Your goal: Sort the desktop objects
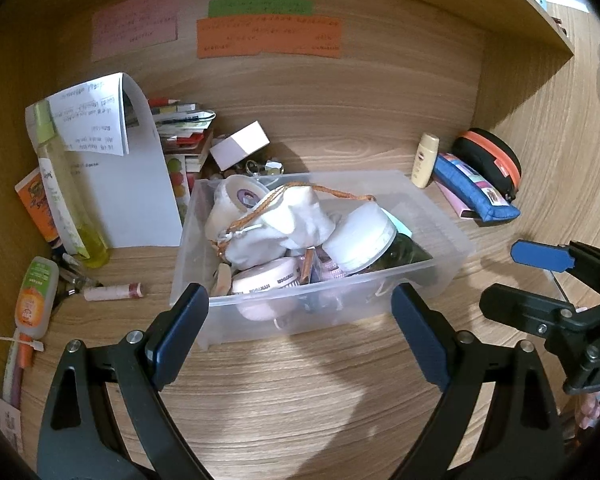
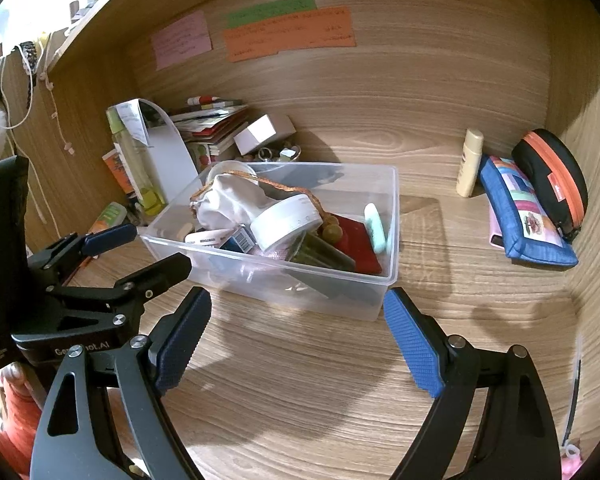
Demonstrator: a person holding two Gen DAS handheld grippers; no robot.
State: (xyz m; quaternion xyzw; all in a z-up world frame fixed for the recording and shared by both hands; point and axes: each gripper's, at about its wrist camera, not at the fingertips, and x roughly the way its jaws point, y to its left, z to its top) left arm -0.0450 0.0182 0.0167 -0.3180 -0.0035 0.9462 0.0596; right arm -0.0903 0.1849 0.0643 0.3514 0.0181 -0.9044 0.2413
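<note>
My left gripper [image 1: 300, 328] and right gripper [image 2: 296, 332] gape wide, empty, low in frame, facing clear bin [image 1: 440, 216] at centre; probably ready to pick.

You are working at a home desk tucked into a wooden alcove, wood-grain panels [image 1: 340, 92] closing in the back and sides. Across the top of the frame, pink [image 1: 134, 28], green [image 1: 260, 7] and orange [image 1: 268, 38] handwritten notes are stuck to the back panel. At left you see a heap of booklets and papers [image 1: 180, 128], a curled receipt [image 1: 96, 116], a spray bottle [image 1: 66, 188] and a small sanitizer bottle [image 1: 34, 294]. In the centre sits a clear plastic bin [image 1: 440, 216] of toiletries and pouches. At right, a lotion bottle [image 2: 470, 162], a blue pencil case [image 2: 524, 216] and a black zip case [image 2: 552, 176] lean against the side panel.
</note>
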